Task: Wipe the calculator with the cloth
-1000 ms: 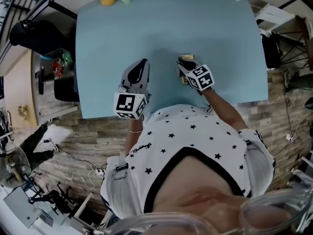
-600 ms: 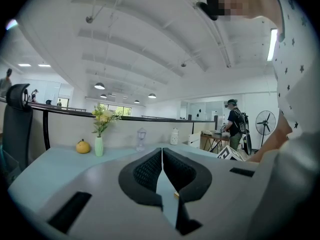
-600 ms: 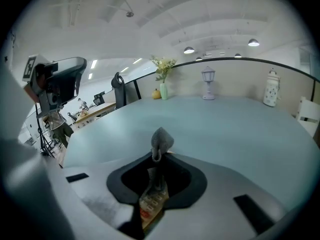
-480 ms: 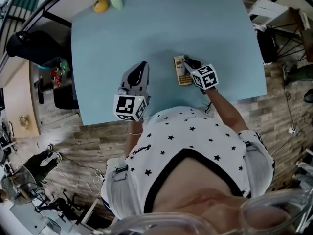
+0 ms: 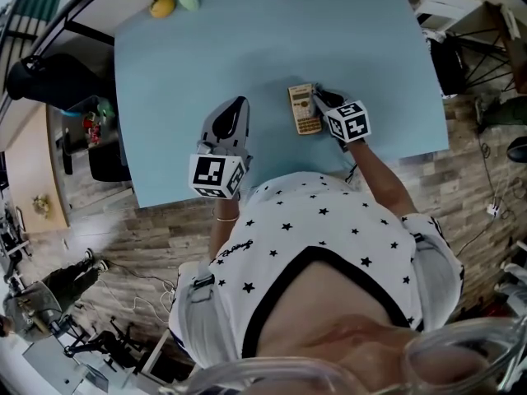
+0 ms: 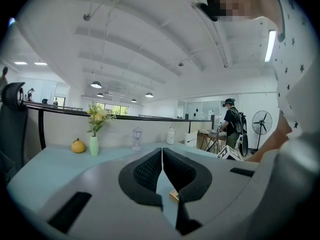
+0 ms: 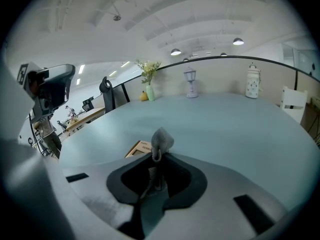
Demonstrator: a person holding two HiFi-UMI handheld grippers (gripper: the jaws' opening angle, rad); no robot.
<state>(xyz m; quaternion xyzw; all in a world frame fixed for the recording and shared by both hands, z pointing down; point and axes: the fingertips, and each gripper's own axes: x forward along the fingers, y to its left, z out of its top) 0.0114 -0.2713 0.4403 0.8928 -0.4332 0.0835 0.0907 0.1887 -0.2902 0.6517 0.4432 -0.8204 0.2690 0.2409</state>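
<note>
- The right gripper [image 5: 321,99] has slid right, uncovering the calculator [image 5: 303,109].
- The calculator is slim and tan, keys up, on the blue table [image 5: 189,72] just left of that gripper.
- The right jaws pinch the grey cloth [image 7: 161,140]; the left gripper [image 6: 162,156] is closed and empty.

Pale blue table [image 5: 247,39]; wood-plank floor [image 5: 156,237]; black chair [image 5: 49,76]; white ceiling [image 6: 150,44], pendant lamps [image 6: 96,84]; standing fan [image 6: 262,123].

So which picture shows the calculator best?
The head view: the whole calculator lies flat on the table, seen from above. The right gripper view shows only a corner behind the cloth; the left gripper view shows just a sliver past its jaws.
</note>
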